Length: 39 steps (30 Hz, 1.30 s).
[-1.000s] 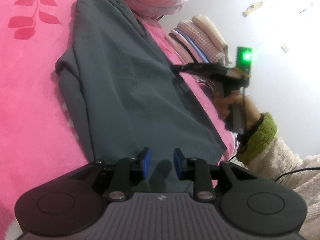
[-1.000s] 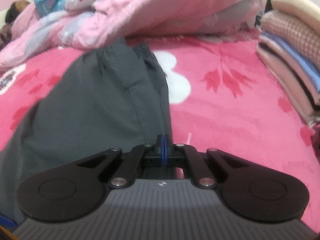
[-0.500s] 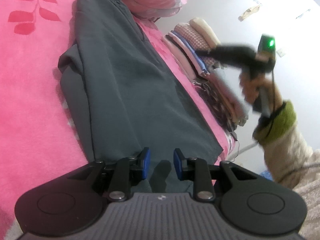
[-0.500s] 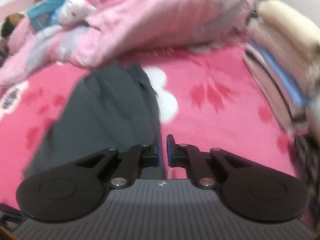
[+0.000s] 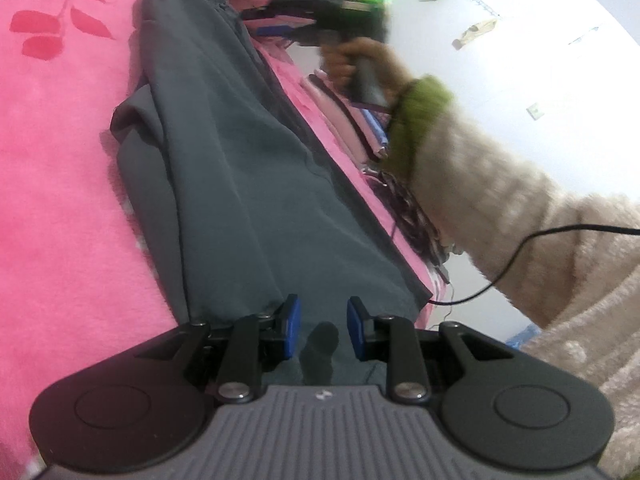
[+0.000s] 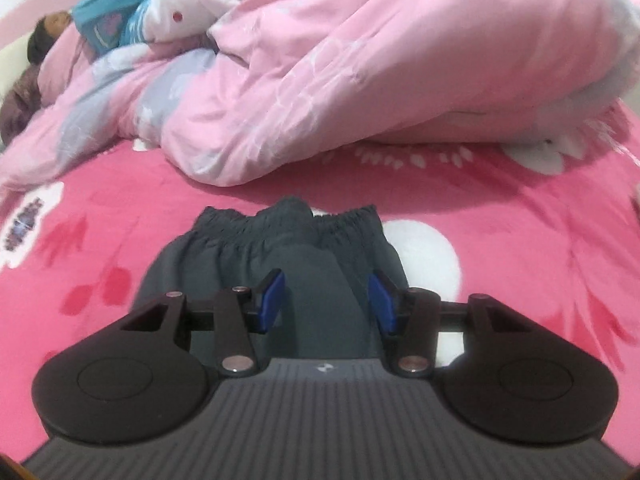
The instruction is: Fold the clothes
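Grey trousers (image 5: 240, 160) lie lengthwise on the pink bedspread (image 5: 60, 200), folded leg on leg. My left gripper (image 5: 320, 322) hovers over the hem end, its blue pads apart with only cloth below them. In the left wrist view my right gripper (image 5: 256, 20) is at the far end, held by a hand with a green cuff (image 5: 416, 120). In the right wrist view my right gripper (image 6: 326, 300) is over the gathered waistband (image 6: 340, 220). Its jaws are opening and the pads (image 6: 272, 296) press on nothing; the trousers (image 6: 316, 280) lie beneath.
A heaped pink duvet (image 6: 360, 80) lies just beyond the waistband. A person (image 6: 44, 36) lies at the far back left. Folded blankets (image 5: 352, 120) are stacked along the bed's right edge. A black cable (image 5: 520, 248) hangs from the cream sleeve (image 5: 520, 220).
My right gripper moved from the trousers' middle edge up to the waistband end and went from shut to open. The left gripper stayed at the hem.
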Tool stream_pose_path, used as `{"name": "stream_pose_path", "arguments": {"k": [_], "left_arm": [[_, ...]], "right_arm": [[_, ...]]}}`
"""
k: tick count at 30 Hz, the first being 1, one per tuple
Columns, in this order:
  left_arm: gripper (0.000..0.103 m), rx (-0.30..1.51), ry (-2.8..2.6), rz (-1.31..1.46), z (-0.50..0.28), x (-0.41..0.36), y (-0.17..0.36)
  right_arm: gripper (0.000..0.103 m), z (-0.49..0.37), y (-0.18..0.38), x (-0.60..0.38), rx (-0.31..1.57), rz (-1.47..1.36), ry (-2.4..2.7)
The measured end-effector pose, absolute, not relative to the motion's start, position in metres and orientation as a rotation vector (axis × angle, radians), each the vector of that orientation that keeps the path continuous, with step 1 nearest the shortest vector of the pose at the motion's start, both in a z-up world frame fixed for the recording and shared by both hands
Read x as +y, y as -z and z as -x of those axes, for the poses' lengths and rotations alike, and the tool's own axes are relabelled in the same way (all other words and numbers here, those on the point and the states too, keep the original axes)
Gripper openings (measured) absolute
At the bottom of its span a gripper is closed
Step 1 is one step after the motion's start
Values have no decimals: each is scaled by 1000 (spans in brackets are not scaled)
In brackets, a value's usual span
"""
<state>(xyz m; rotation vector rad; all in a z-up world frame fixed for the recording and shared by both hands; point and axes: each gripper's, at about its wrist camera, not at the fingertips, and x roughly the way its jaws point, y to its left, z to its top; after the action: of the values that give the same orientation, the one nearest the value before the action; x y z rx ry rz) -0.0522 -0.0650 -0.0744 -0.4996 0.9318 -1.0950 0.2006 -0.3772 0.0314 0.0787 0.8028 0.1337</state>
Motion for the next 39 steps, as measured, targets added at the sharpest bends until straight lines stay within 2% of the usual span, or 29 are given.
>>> {"name": "stream_pose_path", "arguments": {"k": [4,5,6,9,11,20,31,34,36,38,39], "left_arm": [[26,926,1112,510,52,-64,76],[26,925,1115,511,53,-64,76],[26,923,1116,511,53,-64,77],[26,919,1119,512,56,-65,76],[25,918,1118,513,55,-70,76],[26,928,1111,531,49,-62,75],[26,927,1122,535,45,-47,72],[26,928,1123,541,44,-44,72],[26,930,1124,543,45,-46,70],[26,933,1116,538,45,-47,69],[26,935,1112,535,45,-47,68]], "right_arm": [[43,-218,-13,-378,821,-98,-148],[33,-219,-9,-378,826,-106,-158],[19,-220,-8,-378,826,-114,-173],[4,-214,-11,-376,799,-107,-202],[0,-209,-15,-373,775,-97,-218],[0,-182,-50,-388,631,-99,-181],[1,-217,5,-406,746,-92,-20],[5,-222,13,-407,777,-100,18],[21,-214,2,-412,770,-132,53],[27,-203,-13,-420,760,-167,94],[27,-191,-23,-427,752,-189,111]]}}
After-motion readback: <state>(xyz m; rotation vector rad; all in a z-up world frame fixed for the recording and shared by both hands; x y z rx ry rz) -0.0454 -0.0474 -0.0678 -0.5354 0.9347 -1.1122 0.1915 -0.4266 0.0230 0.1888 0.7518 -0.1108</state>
